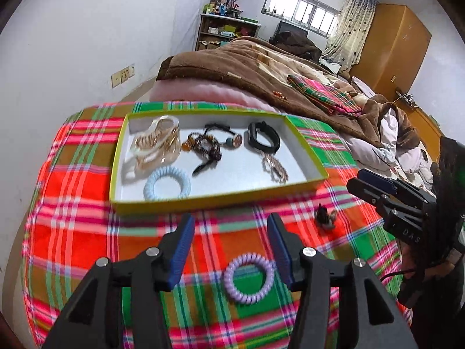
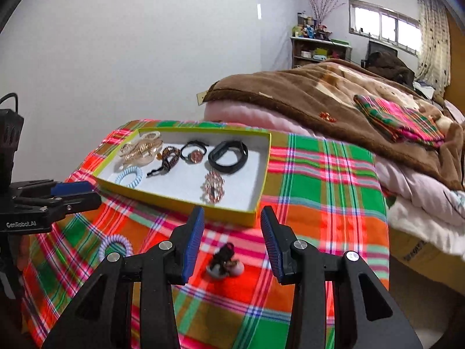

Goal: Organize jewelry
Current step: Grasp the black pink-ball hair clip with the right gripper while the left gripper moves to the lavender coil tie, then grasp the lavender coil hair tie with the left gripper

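Note:
A yellow-rimmed box lies on the plaid cloth with several pieces in it: a blue coil band, gold clips, a watch, a black band and a beaded clip. A purple coil band lies on the cloth between my open left gripper's fingers. A small dark hair clip lies between my open right gripper's fingers. Both grippers are empty.
The plaid cloth covers a small table beside a bed with a brown blanket. A folded plaid cloth lies on the bed. A white wall stands to the left and a shelf at the back.

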Action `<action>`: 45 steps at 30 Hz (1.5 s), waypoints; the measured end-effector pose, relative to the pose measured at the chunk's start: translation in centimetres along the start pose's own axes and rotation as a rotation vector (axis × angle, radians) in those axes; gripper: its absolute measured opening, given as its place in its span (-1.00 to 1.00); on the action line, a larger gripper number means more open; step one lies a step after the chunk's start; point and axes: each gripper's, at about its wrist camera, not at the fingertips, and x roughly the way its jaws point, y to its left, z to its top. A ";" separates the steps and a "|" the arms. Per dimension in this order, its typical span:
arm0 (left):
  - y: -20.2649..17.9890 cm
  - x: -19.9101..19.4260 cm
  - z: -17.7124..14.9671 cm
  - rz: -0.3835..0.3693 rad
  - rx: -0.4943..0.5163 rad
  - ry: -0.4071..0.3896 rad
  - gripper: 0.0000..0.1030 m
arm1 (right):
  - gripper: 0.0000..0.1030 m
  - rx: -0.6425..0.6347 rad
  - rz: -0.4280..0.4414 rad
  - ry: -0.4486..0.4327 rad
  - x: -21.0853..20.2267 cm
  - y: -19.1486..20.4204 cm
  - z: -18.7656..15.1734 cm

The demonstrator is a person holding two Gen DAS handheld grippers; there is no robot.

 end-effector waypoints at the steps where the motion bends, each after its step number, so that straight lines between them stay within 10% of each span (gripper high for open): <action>1: 0.1 0.0 -0.3 0.004 -0.004 0.003 0.05 | -0.20 0.003 0.001 0.004 0.0 -0.1 -0.3; 45: 0.7 1.2 -5.9 -0.013 -0.067 0.104 0.05 | -0.35 -0.006 -0.078 0.141 3.6 1.0 -4.0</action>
